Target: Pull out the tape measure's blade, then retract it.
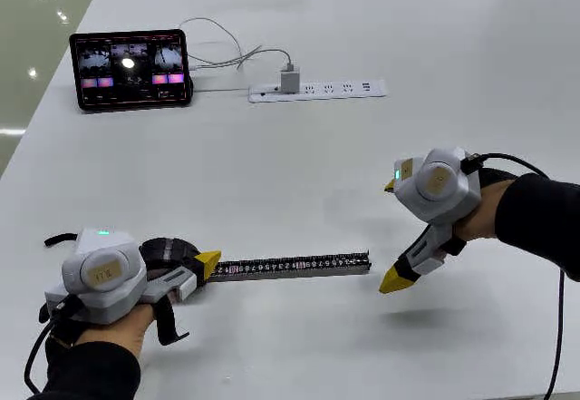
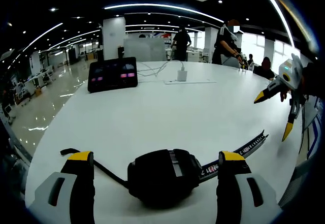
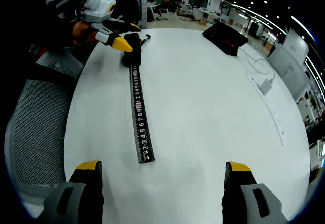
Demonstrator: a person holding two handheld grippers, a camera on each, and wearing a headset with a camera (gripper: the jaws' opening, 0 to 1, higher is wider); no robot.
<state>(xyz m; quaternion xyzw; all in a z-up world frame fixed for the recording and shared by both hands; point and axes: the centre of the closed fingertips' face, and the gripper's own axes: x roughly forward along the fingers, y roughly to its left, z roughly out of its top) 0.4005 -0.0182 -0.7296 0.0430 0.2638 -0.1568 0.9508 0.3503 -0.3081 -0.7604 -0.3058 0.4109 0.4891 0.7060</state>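
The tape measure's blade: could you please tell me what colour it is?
The blade is black with white numerals, clearest in the right gripper view.

White numerals run along the black blade (image 3: 138,113), reading 1 to 9 from its free end at 6 o'clock up toward 12. Lettering on it beside the case (image 2: 162,176) is too blurred to read.

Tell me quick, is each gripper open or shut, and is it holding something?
Left gripper: open, jaws on either side of the tape measure case, not squeezing it.
Right gripper: open, holding nothing; the blade lies ahead of it.
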